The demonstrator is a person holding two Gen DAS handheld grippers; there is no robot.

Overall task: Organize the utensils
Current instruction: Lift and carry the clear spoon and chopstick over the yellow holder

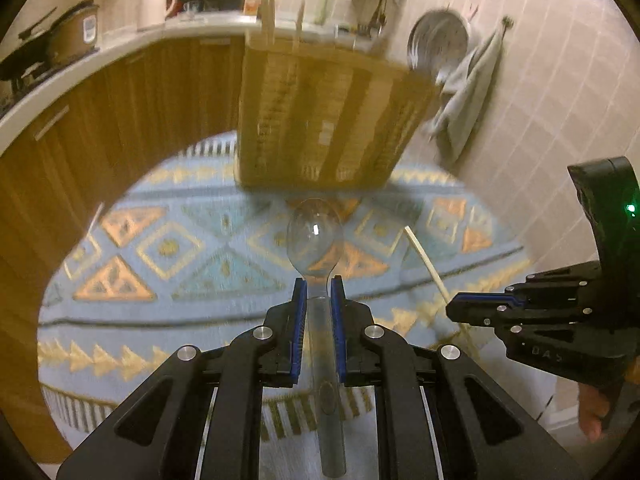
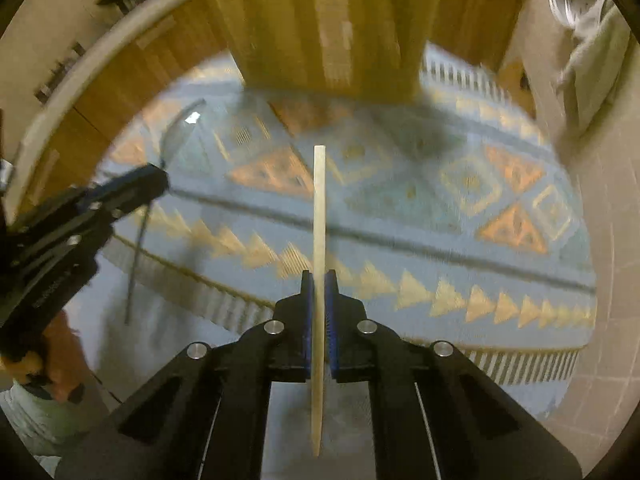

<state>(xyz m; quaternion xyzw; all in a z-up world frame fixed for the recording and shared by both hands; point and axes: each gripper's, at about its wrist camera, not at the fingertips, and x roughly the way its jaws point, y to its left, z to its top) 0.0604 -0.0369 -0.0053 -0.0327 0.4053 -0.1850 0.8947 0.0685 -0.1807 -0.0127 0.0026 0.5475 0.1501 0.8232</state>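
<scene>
My left gripper (image 1: 319, 284) is shut on the handle of a clear plastic spoon (image 1: 315, 232), bowl pointing forward, held above a patterned rug. My right gripper (image 2: 319, 278) is shut on a pale wooden stick (image 2: 319, 208), likely a chopstick, which points straight ahead. A tall woven bamboo holder (image 1: 320, 116) stands ahead on the rug; it also shows in the right wrist view (image 2: 328, 20). The right gripper (image 1: 464, 308) with its stick (image 1: 424, 256) shows at the right of the left wrist view. The left gripper (image 2: 156, 180) and spoon (image 2: 180, 128) show at the left of the right wrist view.
A blue rug with orange and yellow triangles (image 1: 180, 248) covers the floor. Wooden cabinets (image 1: 120, 100) under a counter curve along the left, with a pot (image 1: 76, 32) and white jug (image 1: 156, 4). A tiled wall (image 1: 560, 100) with a hanging towel (image 1: 468, 92) and metal bowl (image 1: 438, 38) is right.
</scene>
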